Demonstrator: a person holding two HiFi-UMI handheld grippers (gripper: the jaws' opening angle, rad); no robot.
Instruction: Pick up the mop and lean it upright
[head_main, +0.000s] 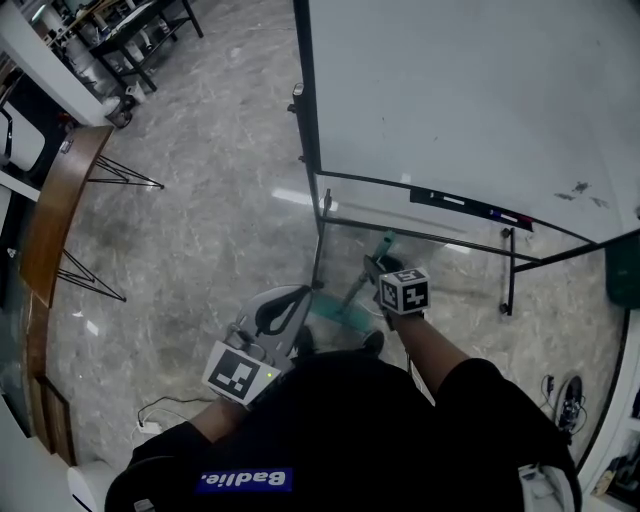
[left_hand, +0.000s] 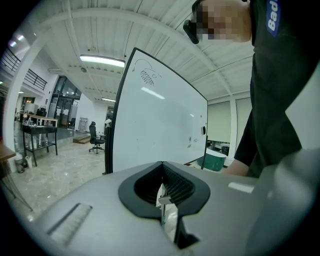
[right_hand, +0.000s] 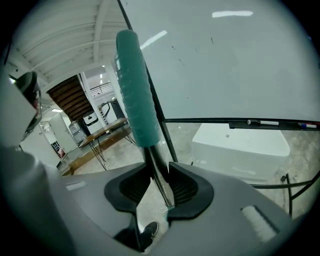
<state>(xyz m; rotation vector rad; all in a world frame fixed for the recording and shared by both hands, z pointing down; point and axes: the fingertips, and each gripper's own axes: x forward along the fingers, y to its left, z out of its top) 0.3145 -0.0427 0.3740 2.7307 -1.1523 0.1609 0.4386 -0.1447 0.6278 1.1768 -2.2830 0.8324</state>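
The mop has a teal grip (right_hand: 134, 85) on a metal pole (right_hand: 161, 182) and stands tilted beside the whiteboard's stand. In the head view its pole (head_main: 352, 295) slants down to a teal mop head (head_main: 325, 318) on the floor near my feet. My right gripper (head_main: 375, 268) (right_hand: 161, 167) is shut on the pole just below the teal grip. My left gripper (head_main: 300, 292) (left_hand: 162, 165) is held lower left of the mop, apart from it. Its jaws are shut with nothing between them.
A large whiteboard (head_main: 470, 100) (left_hand: 155, 125) on a black wheeled stand (head_main: 508, 270) rises right behind the mop. A wooden table (head_main: 55, 215) on wire legs stands at the left, a green bin (head_main: 622, 265) at the right. A cable (head_main: 160, 410) lies on the floor.
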